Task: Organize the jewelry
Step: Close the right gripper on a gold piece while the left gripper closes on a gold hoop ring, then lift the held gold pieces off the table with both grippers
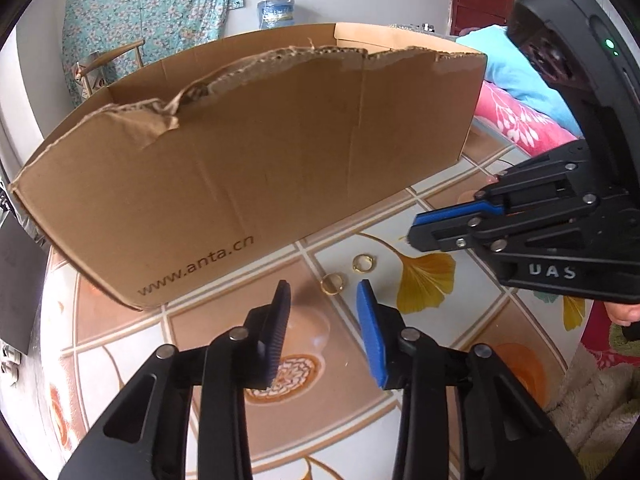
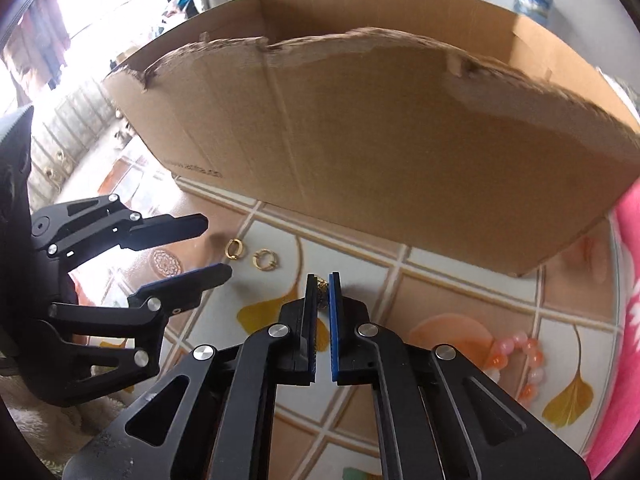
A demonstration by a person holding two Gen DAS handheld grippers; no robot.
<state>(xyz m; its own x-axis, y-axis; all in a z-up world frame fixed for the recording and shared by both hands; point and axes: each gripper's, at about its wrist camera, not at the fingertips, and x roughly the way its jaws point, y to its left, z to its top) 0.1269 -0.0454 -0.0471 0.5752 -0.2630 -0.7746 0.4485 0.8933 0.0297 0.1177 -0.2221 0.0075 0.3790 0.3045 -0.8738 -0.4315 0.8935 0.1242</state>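
Right gripper [image 2: 323, 280] pinches a small gold piece [image 2: 321, 285] near the torn cardboard box [image 2: 400, 152]; left gripper [image 1: 324, 292], jaws apart, frames two gold hoop earrings [image 1: 332, 282]. Bead bracelet [image 2: 520, 364] remains on the table; sorting barely begun.

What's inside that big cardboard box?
Only the cardboard box and the bare inner face of its far wall show above the torn near edge. That near wall hides the bottom, so its contents cannot be seen. Two gold rings lie outside, in front.
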